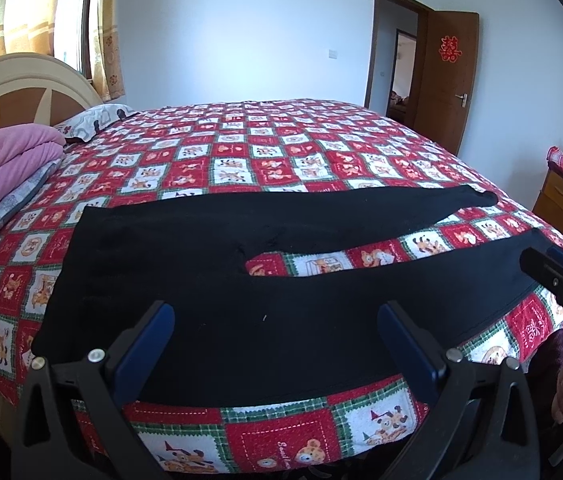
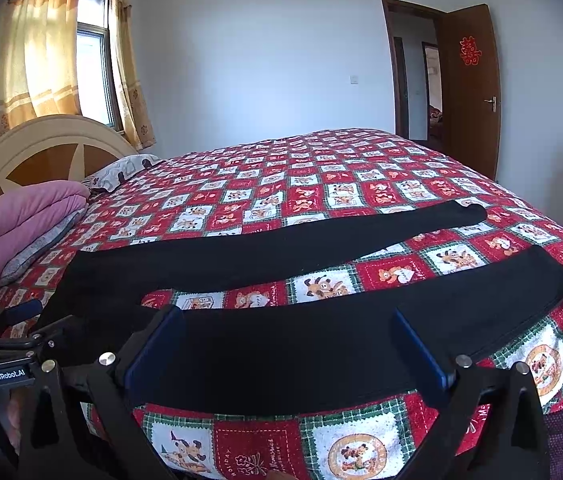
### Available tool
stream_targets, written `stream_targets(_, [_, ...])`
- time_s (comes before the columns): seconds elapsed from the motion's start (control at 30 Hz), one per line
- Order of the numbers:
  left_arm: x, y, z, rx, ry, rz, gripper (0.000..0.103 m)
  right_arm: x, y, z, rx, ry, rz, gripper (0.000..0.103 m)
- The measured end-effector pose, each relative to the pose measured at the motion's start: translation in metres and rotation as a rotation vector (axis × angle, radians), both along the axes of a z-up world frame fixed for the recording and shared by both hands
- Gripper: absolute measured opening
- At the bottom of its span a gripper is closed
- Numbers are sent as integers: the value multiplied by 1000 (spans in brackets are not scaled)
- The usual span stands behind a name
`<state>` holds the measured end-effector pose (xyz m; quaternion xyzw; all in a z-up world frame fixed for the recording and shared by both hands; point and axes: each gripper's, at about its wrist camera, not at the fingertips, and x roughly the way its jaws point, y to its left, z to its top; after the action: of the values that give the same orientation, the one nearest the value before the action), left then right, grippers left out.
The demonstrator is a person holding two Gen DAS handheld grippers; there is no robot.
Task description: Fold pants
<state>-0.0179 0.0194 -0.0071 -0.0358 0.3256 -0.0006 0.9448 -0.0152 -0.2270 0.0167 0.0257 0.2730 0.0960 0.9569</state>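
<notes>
Pants [image 1: 185, 264] lie flat on the bed [image 1: 281, 148], legs apart; left tongs [image 1: 275, 344] and right tongs [image 2: 287, 344] hover spread above them.

One pair of black pants [image 1: 185, 264] on one bed [image 1: 281, 148], two legs spread apart. Two grippers up front, the left gripper [image 1: 277, 320] and the right gripper [image 2: 287, 328]. One pink quilt [image 1: 1, 160], one pillow [image 1: 93, 120], one door [image 1: 447, 76], one window [image 2: 95, 52].

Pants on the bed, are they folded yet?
Not yet. The black pants lie spread flat on the quilt, legs apart. That much is done. Both the left gripper and right gripper are open above the near leg. All folding remains.
</notes>
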Motion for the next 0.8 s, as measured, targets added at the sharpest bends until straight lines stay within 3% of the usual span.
stream_targets(0.8, [-2,4,3,-4,-15,11,103,1,1,-3,-5,9,0,102])
